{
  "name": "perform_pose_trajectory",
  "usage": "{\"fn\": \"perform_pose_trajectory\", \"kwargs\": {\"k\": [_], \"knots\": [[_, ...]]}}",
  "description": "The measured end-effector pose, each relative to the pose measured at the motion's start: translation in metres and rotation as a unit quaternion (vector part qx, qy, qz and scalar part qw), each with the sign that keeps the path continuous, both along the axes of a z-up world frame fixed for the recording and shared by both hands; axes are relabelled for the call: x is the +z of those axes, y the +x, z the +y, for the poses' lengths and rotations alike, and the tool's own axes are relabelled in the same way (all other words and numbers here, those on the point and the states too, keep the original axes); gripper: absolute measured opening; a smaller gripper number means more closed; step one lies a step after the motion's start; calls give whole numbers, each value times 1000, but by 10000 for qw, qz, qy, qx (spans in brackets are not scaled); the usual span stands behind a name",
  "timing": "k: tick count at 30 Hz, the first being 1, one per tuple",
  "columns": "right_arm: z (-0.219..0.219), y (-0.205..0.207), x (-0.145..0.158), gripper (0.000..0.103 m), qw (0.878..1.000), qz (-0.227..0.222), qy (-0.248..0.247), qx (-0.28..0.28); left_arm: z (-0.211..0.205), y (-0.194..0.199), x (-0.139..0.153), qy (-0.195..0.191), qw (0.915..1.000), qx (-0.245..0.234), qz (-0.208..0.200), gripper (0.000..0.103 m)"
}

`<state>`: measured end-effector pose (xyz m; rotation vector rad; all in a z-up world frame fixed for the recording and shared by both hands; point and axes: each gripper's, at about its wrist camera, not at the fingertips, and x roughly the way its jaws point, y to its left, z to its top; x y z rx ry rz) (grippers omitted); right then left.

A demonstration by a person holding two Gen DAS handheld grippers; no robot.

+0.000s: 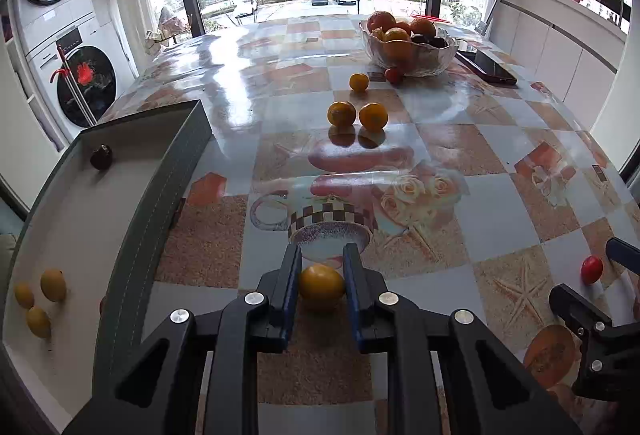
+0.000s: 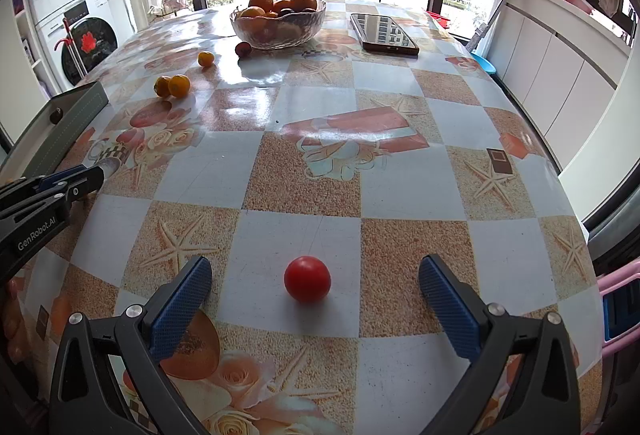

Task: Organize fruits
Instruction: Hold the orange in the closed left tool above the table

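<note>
The left tool (image 1: 322, 289) is pinching a small yellow-orange fruit (image 1: 322, 286) between its two blue pads, and the fruit sits low on the bench (image 1: 440, 139), which has a glossy cloth with squares, starfish and roses. The right tool (image 2: 316, 299) is spread wide. A red tomato (image 2: 307, 278) lies on the bench between its fingers, and neither pad touches it. In the left wrist view this same tomato shows at the right edge, just beside the tip of the right tool.

To the left of the left tool stands a grey tray (image 1: 168, 203) with a white floor. Inside it, three small yellow fruits (image 1: 53, 285) lie close together at the near end, and one dark round fruit (image 1: 101, 156) lies at the far end, well apart from them.

Further on the bench, two oranges (image 1: 341, 113) lie side by side, almost touching. Behind them is one smaller orange fruit (image 1: 359, 82), alone. Near it a small red fruit (image 1: 393, 74) rests just beside a glass bowl (image 1: 408, 55), which is full of oranges and some dark fruits. A dark phone (image 2: 383, 33) lies flat to the right of the bowl.
</note>
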<state>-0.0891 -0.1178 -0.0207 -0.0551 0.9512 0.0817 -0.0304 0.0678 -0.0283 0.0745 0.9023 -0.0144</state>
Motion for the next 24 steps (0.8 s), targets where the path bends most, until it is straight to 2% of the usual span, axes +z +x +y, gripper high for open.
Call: {"fn": "perform_pose_trajectory", "kwargs": {"k": [6,24], "knots": [[0,0,0,103,10000,0,-1,2,-2,0,0,49,10000,48,-28,23],[1,0,0,103,10000,0,-2,1,2,5,1,-127,9998,125,40,23]]}}
